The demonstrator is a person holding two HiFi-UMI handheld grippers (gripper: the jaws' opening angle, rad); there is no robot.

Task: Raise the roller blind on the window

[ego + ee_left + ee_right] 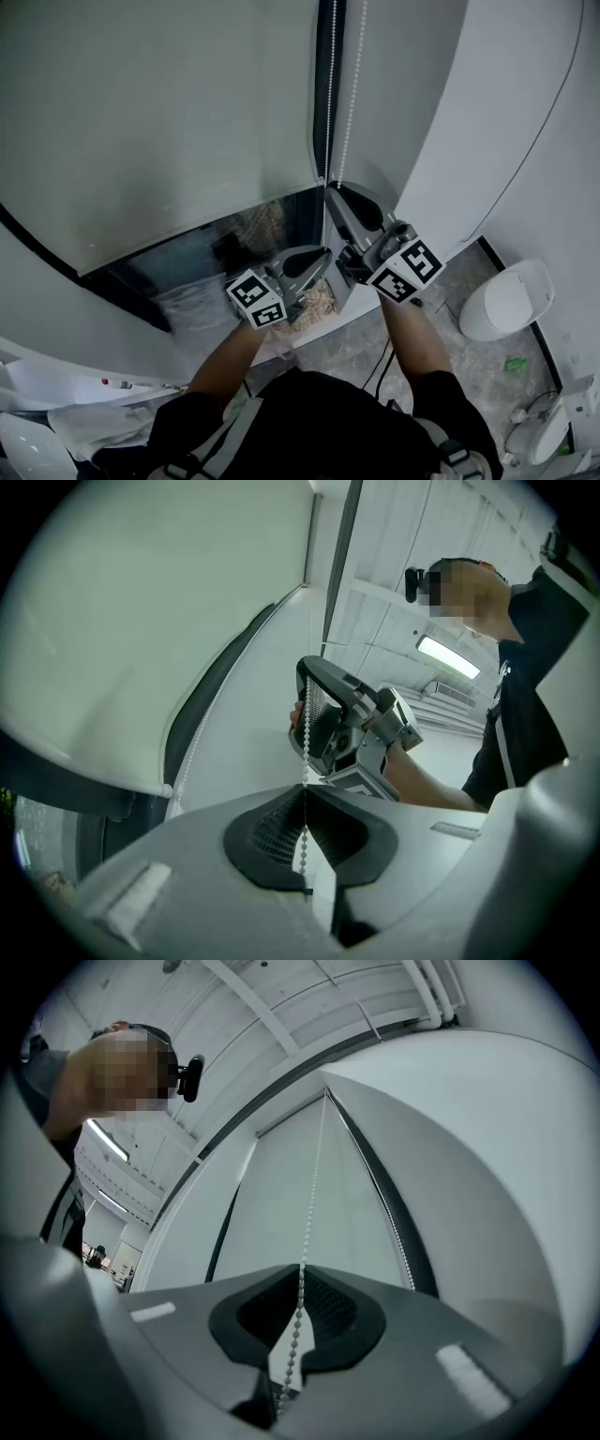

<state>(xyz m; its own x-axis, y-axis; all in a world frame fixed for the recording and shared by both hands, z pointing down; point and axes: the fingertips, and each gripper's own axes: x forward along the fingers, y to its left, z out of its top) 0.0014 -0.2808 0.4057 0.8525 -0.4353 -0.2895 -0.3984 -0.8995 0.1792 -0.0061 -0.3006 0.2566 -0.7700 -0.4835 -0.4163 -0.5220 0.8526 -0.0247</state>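
The left gripper (305,797) was clenched on the bead chain (306,752), which ran up from between its jaws. Farther up the chain, the right gripper (300,1274) grasped it too. The roller blind (159,122) hung left of both jaws.

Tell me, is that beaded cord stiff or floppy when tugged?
Probably floppy: the bead chain is a thin string of tiny beads, straight only where it hangs taut. Likely light. Its beads should resist slipping through the shut right gripper.
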